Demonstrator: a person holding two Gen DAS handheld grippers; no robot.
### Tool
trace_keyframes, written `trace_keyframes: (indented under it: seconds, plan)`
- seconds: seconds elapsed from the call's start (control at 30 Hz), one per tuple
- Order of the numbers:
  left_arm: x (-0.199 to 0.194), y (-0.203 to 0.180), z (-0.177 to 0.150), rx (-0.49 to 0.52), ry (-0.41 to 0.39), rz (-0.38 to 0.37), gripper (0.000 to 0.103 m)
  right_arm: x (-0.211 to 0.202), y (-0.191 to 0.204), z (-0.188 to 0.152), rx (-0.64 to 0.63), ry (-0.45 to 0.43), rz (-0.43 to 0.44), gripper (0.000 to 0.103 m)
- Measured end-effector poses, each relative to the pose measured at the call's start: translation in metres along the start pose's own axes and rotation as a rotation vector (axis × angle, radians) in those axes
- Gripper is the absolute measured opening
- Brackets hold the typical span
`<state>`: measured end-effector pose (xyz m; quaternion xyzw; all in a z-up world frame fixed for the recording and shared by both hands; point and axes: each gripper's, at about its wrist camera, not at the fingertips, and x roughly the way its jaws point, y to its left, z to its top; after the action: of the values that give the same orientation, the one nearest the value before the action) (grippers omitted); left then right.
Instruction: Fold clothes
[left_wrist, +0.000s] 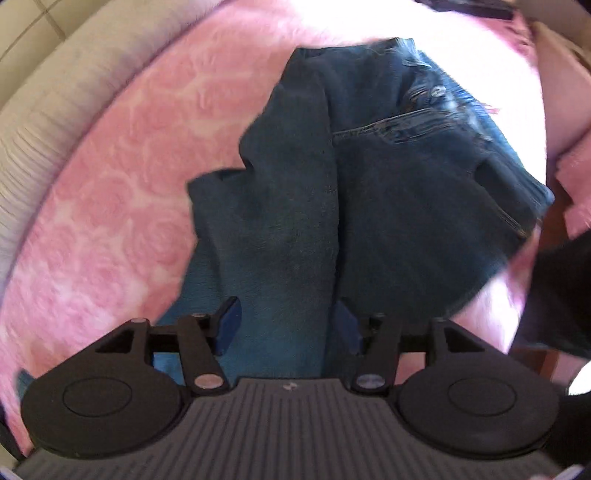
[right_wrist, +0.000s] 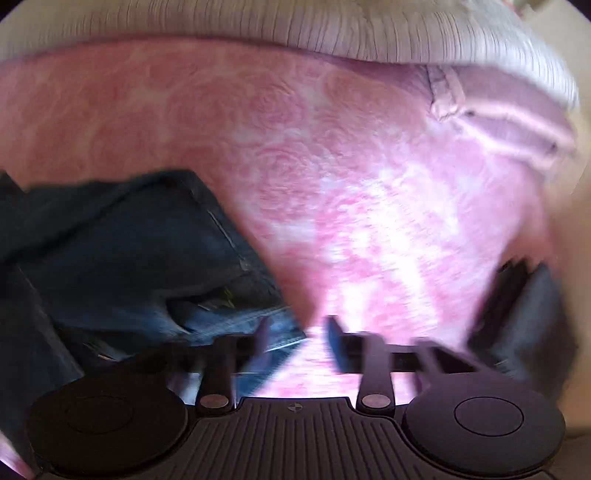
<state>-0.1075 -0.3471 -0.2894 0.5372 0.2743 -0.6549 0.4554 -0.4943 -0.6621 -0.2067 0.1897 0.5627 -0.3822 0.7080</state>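
1. The left claw (left_wrist: 286, 325) is spread, with nothing pinched. A jeans (left_wrist: 332, 177) leg lies below and between its fingers, running ahead of it, and the pads stand clear of the cloth on both sides. That suggests a spot has just been let go or is being lined up.
2. The jeans lie on the pink rose-patterned bedspread (left_wrist: 110, 184), partly folded. The legs are doubled toward the waistband, which lies far ahead and to the right of the left claw.
3. The right claw (right_wrist: 295, 338) is also spread and holds nothing. The waistband corner lies under its left finger and away to its left, and bare bedspread lies ahead.
4. Both views are blurred, so the hands are probably moving between grips.
5. A pale pink garment (right_wrist: 498, 122) waits far ahead and to the right of the right claw, likely the next item.
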Motion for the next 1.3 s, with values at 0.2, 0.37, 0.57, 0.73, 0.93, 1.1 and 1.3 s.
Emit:
trace_keyframes:
  seconds: [0.2,0.37,0.57,0.73,0.93,1.1,1.3]
  plan:
    - [0.089,-0.032,0.000,0.167,0.112,0.176,0.036,0.022,-0.001,-0.057,0.182,0.006,0.190,0.076]
    - [0.055,0.027,0.004,0.128,0.086,0.226,0.003,0.029,0.021,-0.085,0.258,0.068,0.244,0.076]
    - [0.007,0.149,0.056,0.186,0.032,0.402,0.007,0.005,0.023,-0.098,0.312,0.026,0.260,0.076]
    - [0.042,0.210,0.113,0.189,0.037,0.571,0.032,-0.001,0.025,-0.106,0.353,0.006,0.255,0.076]
    - [0.052,0.127,0.144,0.216,-0.113,0.311,0.047,-0.003,0.023,-0.142,0.521,0.012,0.239,0.076]
    - [0.087,0.028,0.136,0.283,-0.096,-0.051,0.056,0.001,0.020,-0.165,0.701,-0.041,0.293,0.076]
    - [0.118,-0.032,0.139,0.322,-0.100,-0.186,0.057,0.017,0.004,-0.152,0.755,-0.159,0.294,0.076]
